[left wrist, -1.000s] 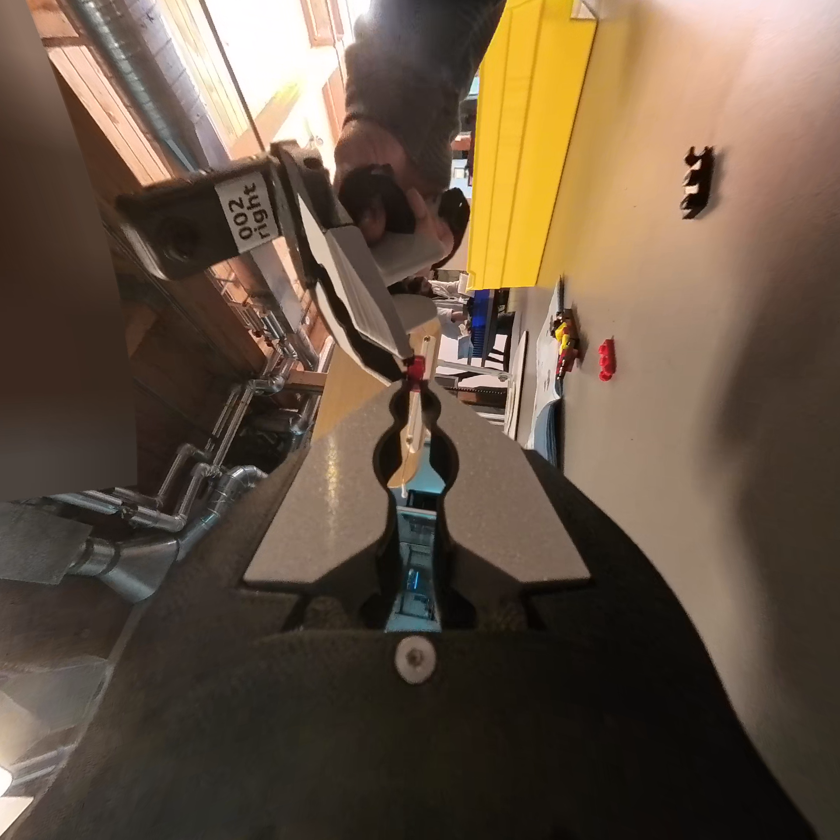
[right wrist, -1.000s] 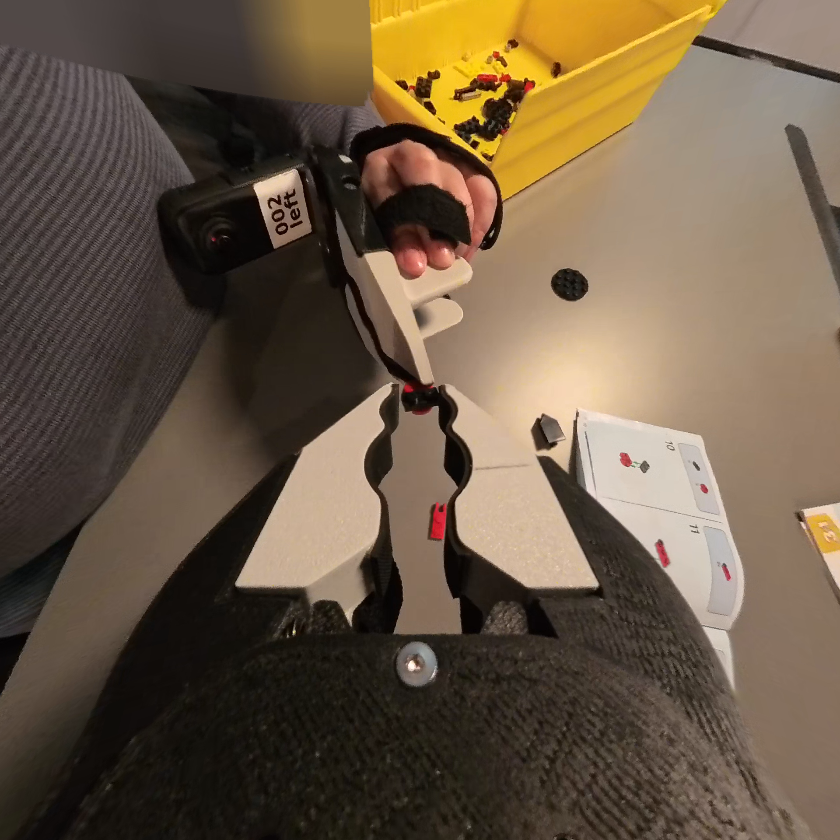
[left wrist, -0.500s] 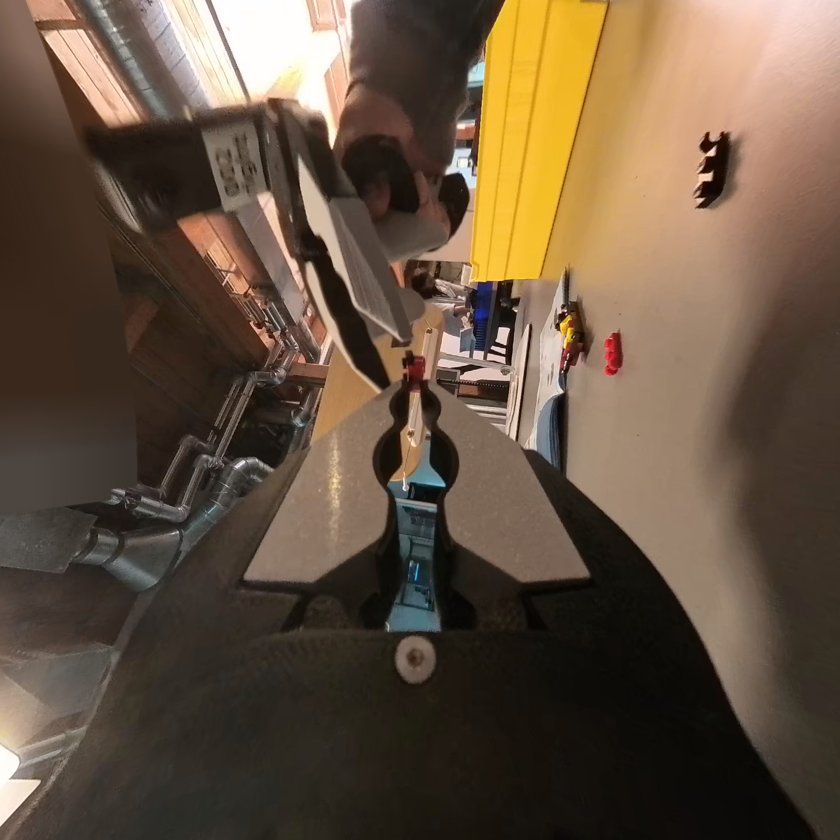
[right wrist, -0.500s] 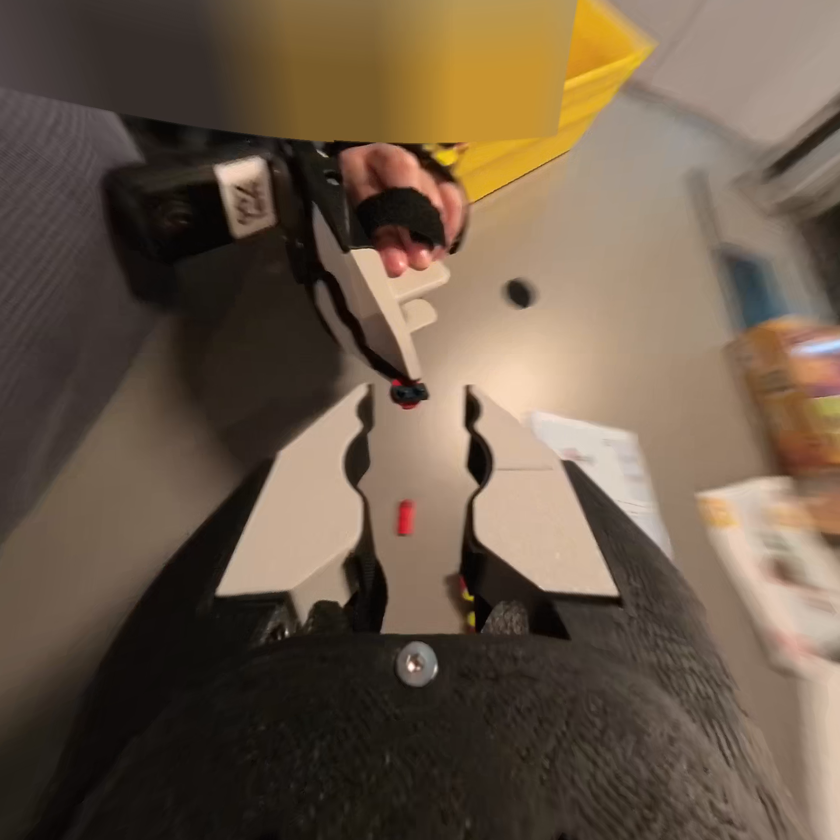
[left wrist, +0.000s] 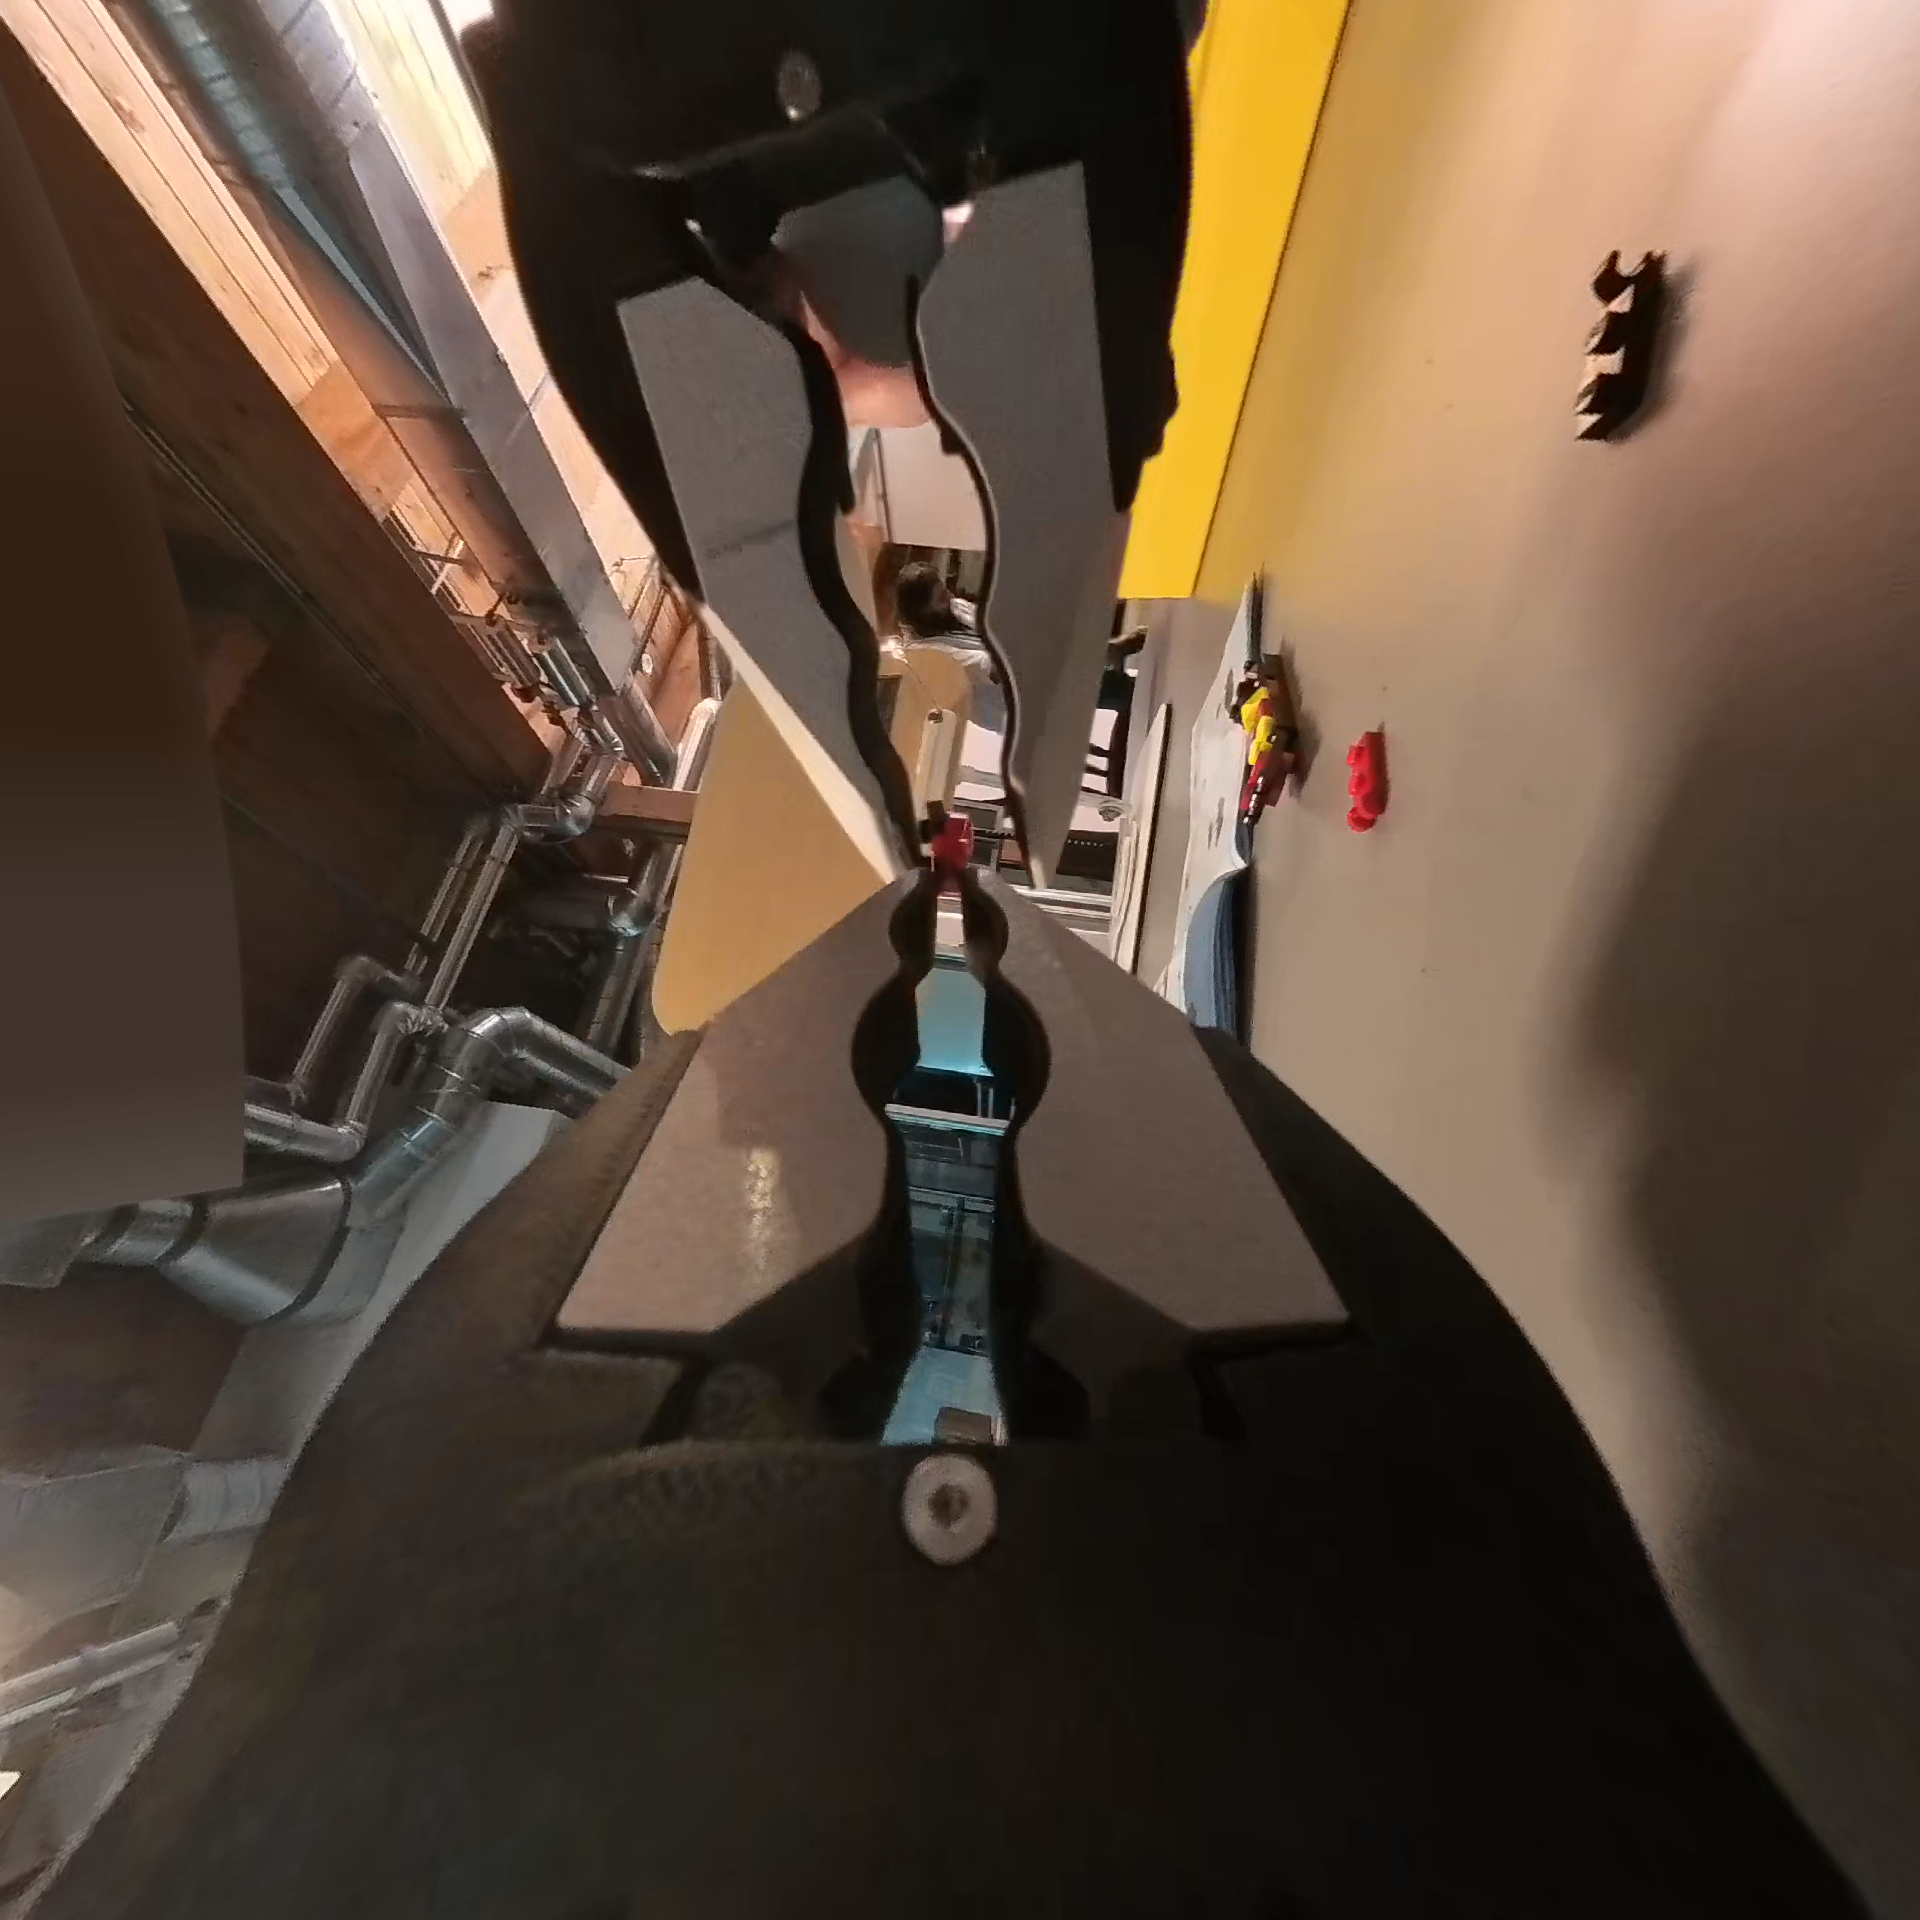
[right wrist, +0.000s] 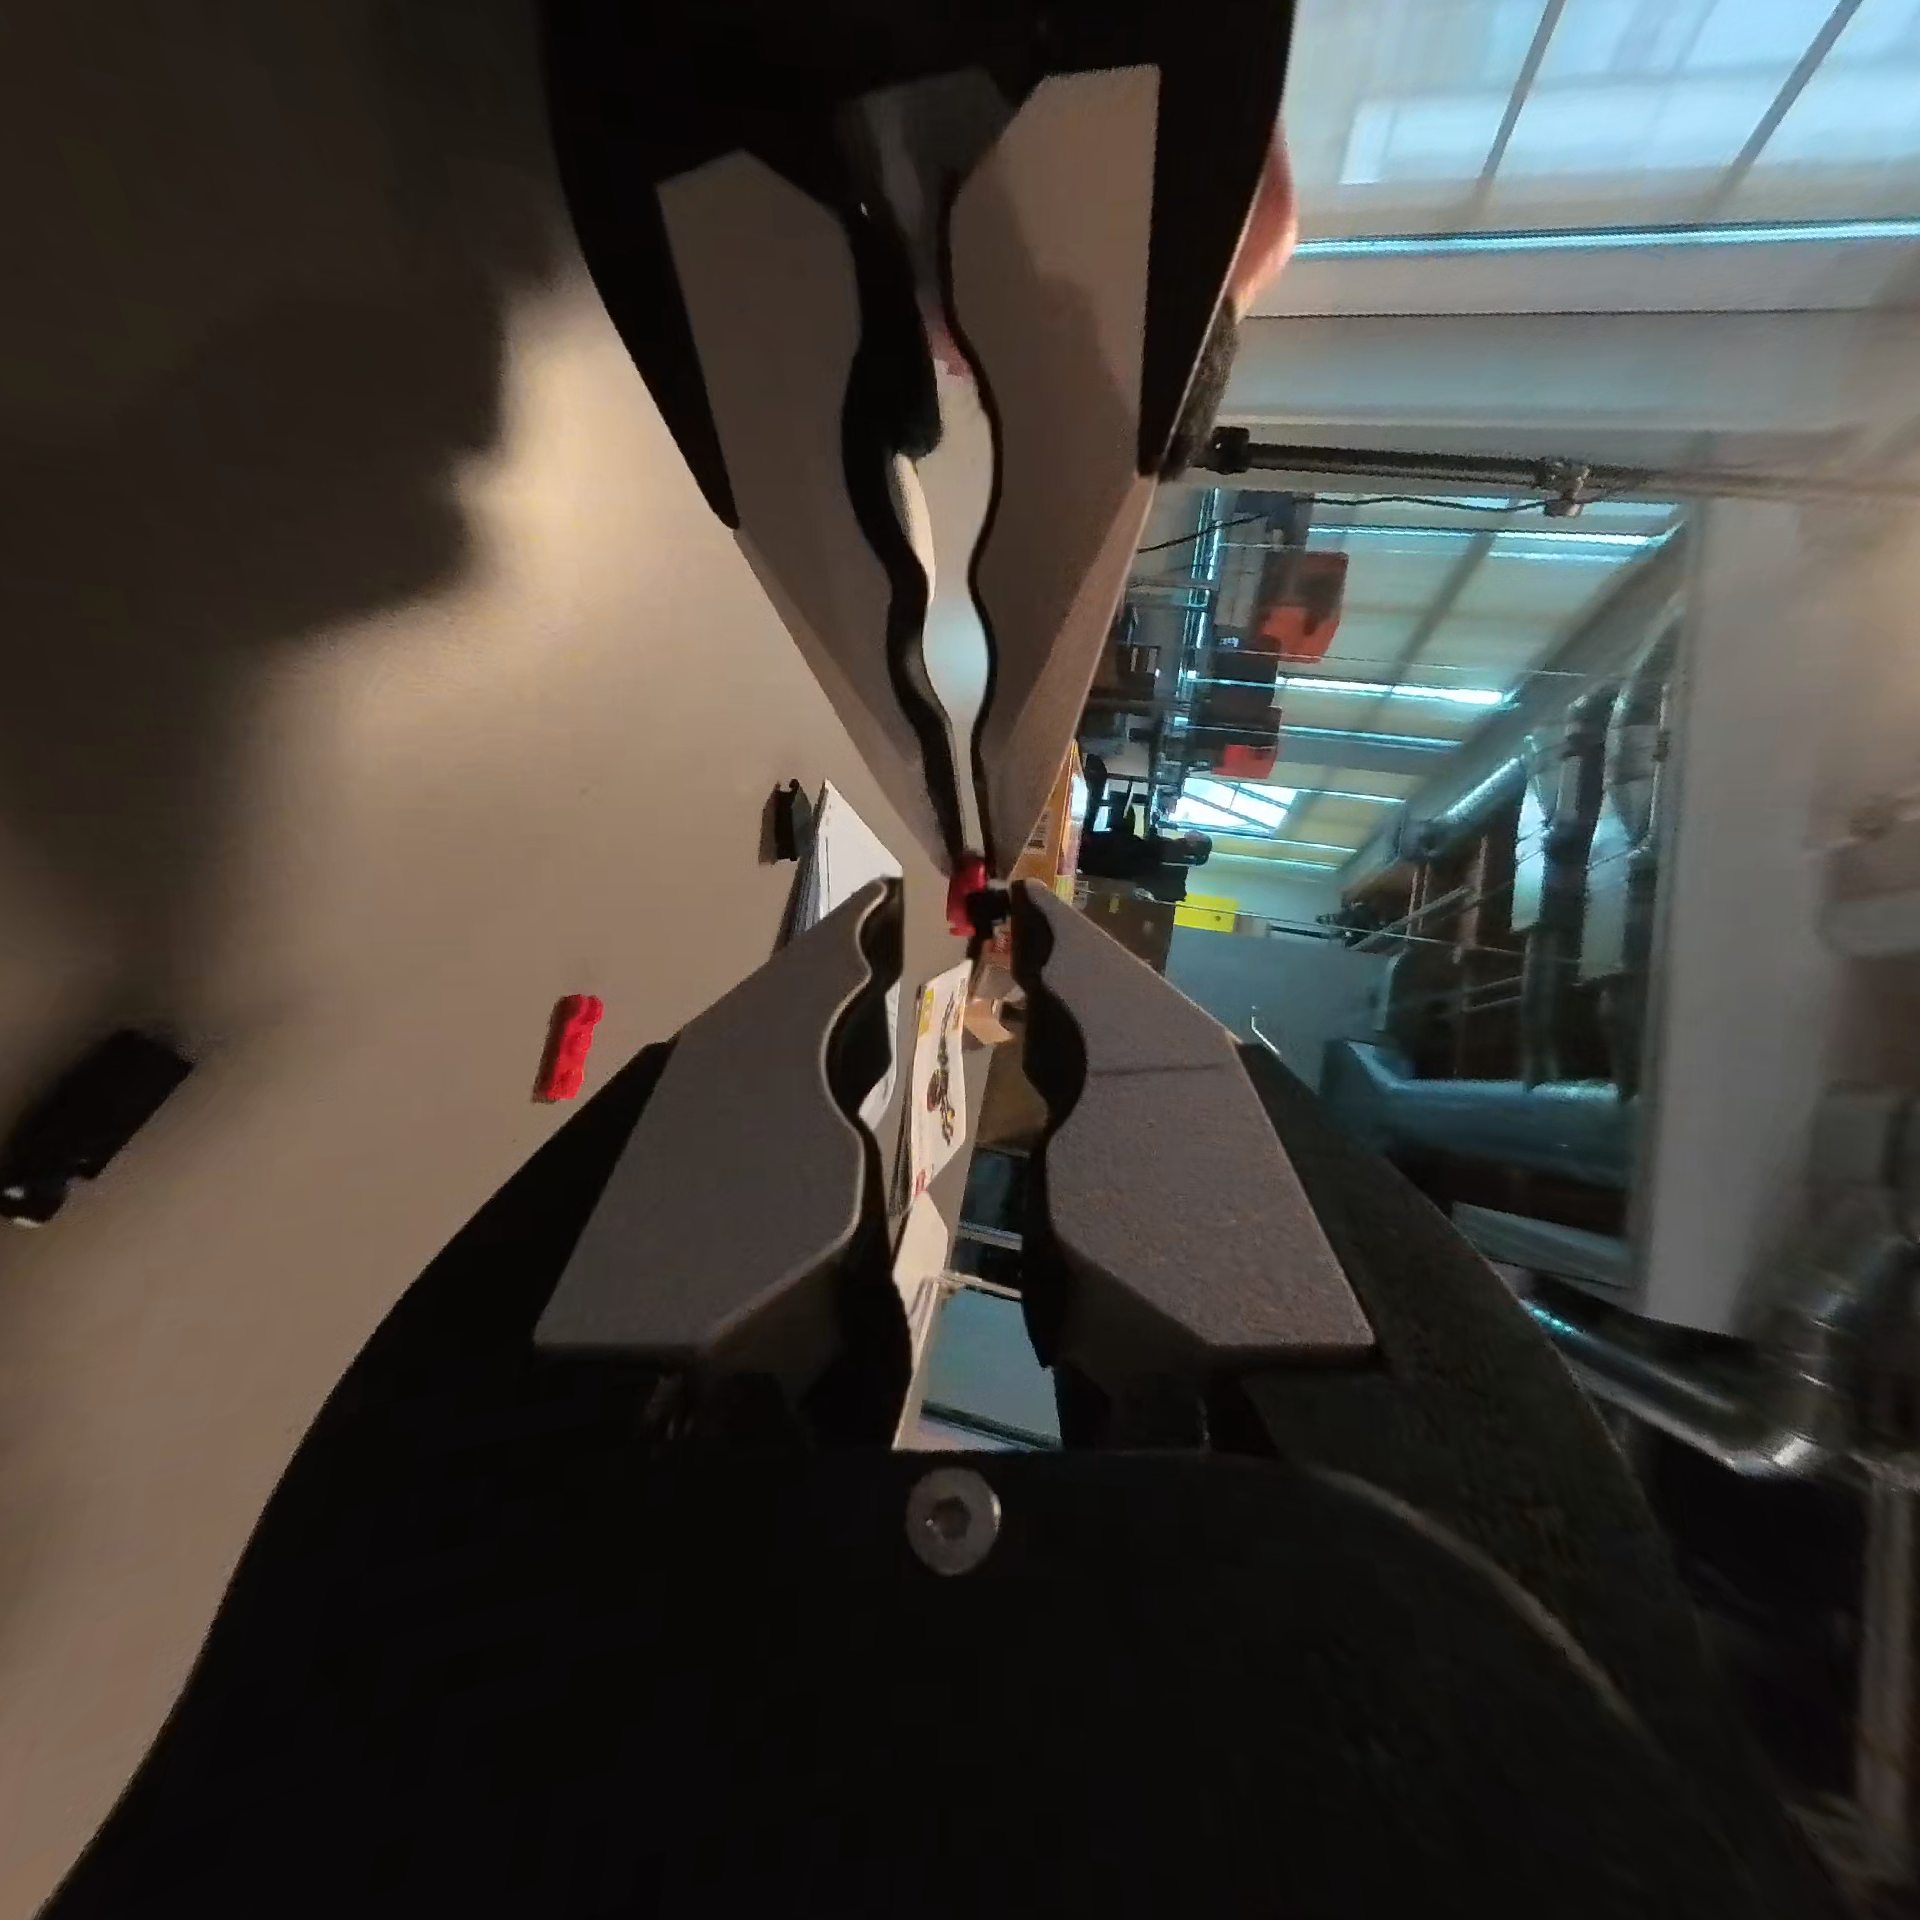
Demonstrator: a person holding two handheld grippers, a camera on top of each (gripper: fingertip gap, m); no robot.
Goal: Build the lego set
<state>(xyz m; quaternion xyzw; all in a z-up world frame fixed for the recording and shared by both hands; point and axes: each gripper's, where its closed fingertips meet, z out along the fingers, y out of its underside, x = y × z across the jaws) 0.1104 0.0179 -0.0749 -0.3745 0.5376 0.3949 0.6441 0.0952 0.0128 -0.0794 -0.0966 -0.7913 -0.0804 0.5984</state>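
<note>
My left gripper (left wrist: 943, 881) is shut on a small red and black lego piece (left wrist: 951, 836), held in the air beside the grey table (left wrist: 1558, 1039). In the right wrist view the left gripper (right wrist: 971, 857) comes down from the top with the same piece (right wrist: 971, 904) at its tips. My right gripper (right wrist: 956, 896) is open. It faces the left gripper tip to tip, with one finger on each side of the piece. In the left wrist view the right gripper (left wrist: 971, 847) reaches down from the top with its jaws apart.
A loose red brick (left wrist: 1366, 779) (right wrist: 569, 1044), a black piece (left wrist: 1621, 353) and a small yellow, red and black assembly (left wrist: 1268, 748) lie on the table. A yellow bin (left wrist: 1247, 312) stands farther off. A booklet (right wrist: 847, 862) and more black pieces (right wrist: 83, 1112) also lie there. Left and right tips are no more than a few centimetres apart.
My right gripper has let go of the small piece and opened. It has swung round to face the left gripper head-on. The left gripper still holds the piece.
</note>
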